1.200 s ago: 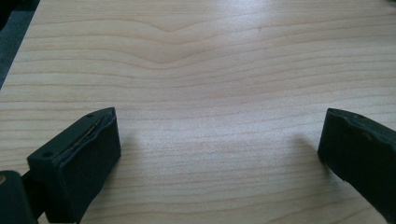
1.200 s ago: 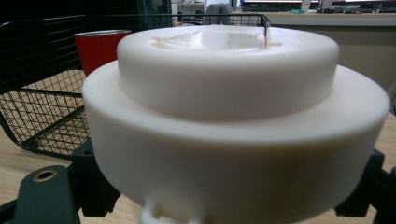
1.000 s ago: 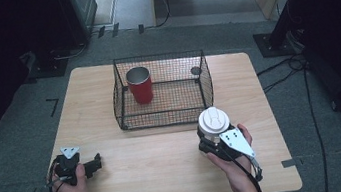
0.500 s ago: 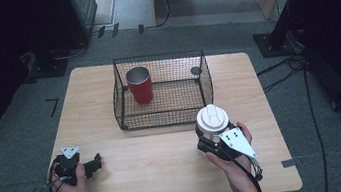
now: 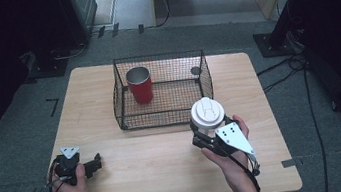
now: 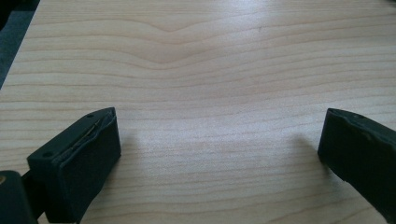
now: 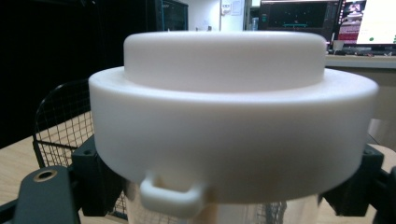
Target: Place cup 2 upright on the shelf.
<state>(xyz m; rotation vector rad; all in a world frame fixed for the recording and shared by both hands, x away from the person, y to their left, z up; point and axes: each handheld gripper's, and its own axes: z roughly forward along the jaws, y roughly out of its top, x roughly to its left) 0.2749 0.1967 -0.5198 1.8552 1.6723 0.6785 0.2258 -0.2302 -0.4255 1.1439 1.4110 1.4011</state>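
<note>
The right hand-held gripper point(image 5: 208, 138) is clenched on a clear cup with a white lid point(image 5: 206, 112), its jaws pressing the cup's body just under the lid's rim, as the right gripper view shows with the white lid point(image 7: 232, 116) close before the camera. Compared with a second ago, the cup has barely shifted: it sits a touch higher and nearer the wire basket point(image 5: 123, 95), so the lift seems only to be starting. The cup hangs just in front of the basket's near wall, toward its right end, above the wooden surface point(image 5: 157, 158). Inside the basket a red cup point(image 5: 139, 85) stands upright near the left back corner, leaving the right half of the basket floor free. The likely aim is to carry the lidded cup over the near wall and set it down beside the red one; for that it must rise well clear of the wire rim. The left hand-held gripper point(image 5: 98, 162) has not moved and rests on the surface near the front left corner, released, with bare wood between its spread jaws in the left gripper view.
</note>
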